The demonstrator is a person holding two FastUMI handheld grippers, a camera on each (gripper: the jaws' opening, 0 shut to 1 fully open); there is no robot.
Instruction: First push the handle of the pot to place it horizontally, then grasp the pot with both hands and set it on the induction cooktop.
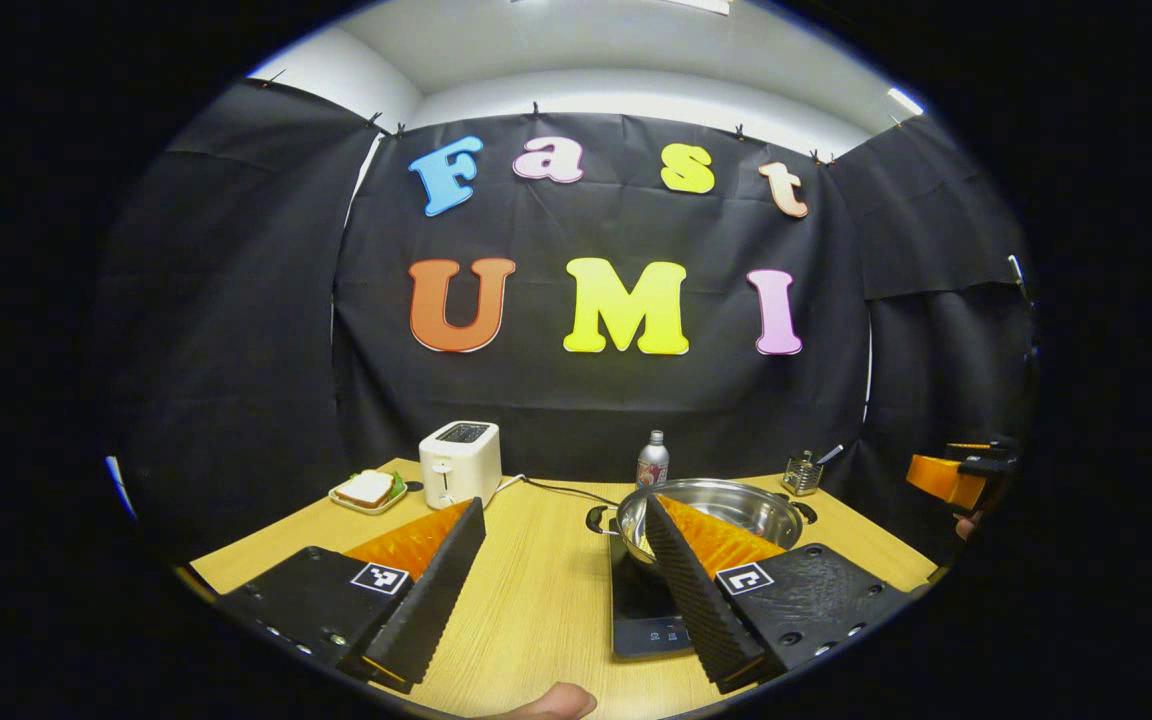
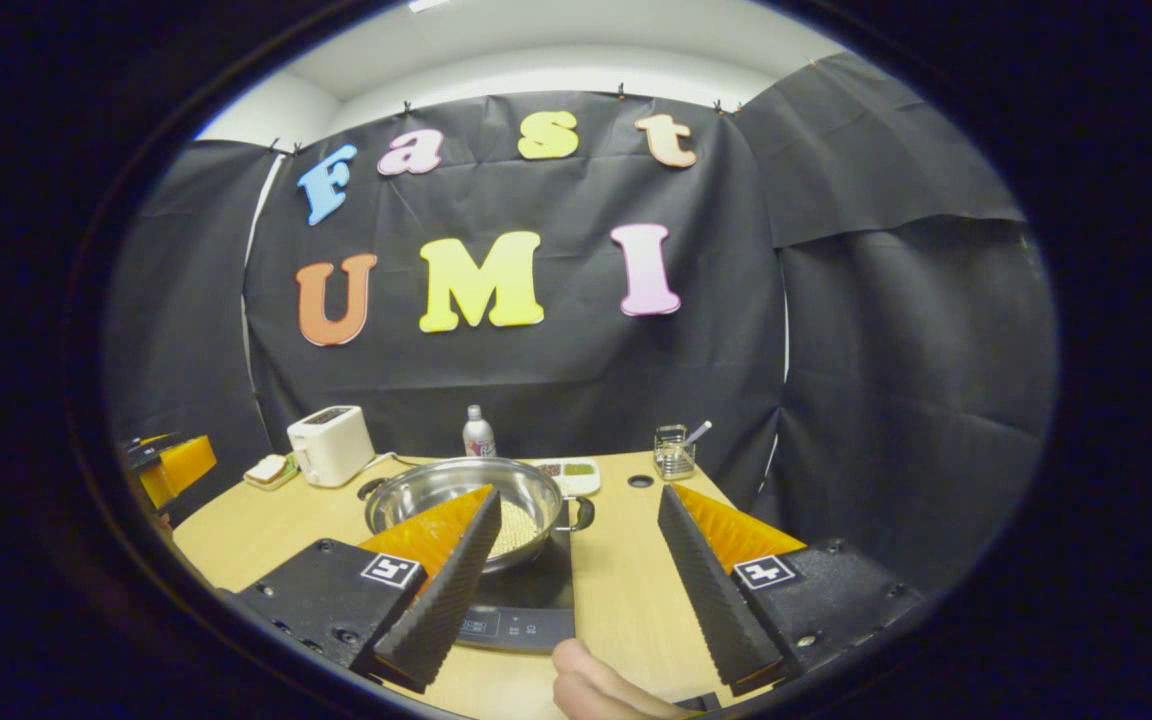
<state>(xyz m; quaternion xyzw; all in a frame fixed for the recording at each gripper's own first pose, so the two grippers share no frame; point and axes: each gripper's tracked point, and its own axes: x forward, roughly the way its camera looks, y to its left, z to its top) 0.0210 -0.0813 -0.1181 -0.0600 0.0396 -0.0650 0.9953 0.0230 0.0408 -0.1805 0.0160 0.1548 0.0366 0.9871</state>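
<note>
Pot [image 2: 461,505] atop induction cooktop [image 2: 526,600], left tongs [image 1: 561,585] and right tongs [image 2: 576,590] both spread wide, no legible labels.

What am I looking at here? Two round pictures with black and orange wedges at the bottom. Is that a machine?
No machine: a person holds a two-finger gripper in each hand, each carrying a fisheye camera. The wedges are fingers. The left gripper and right gripper both stand open, holding nothing. On the wooden table a steel pot sits on a black induction cooktop. Behind stand a white toaster, a sandwich on a plate, a bottle and a small utensil holder.
</note>
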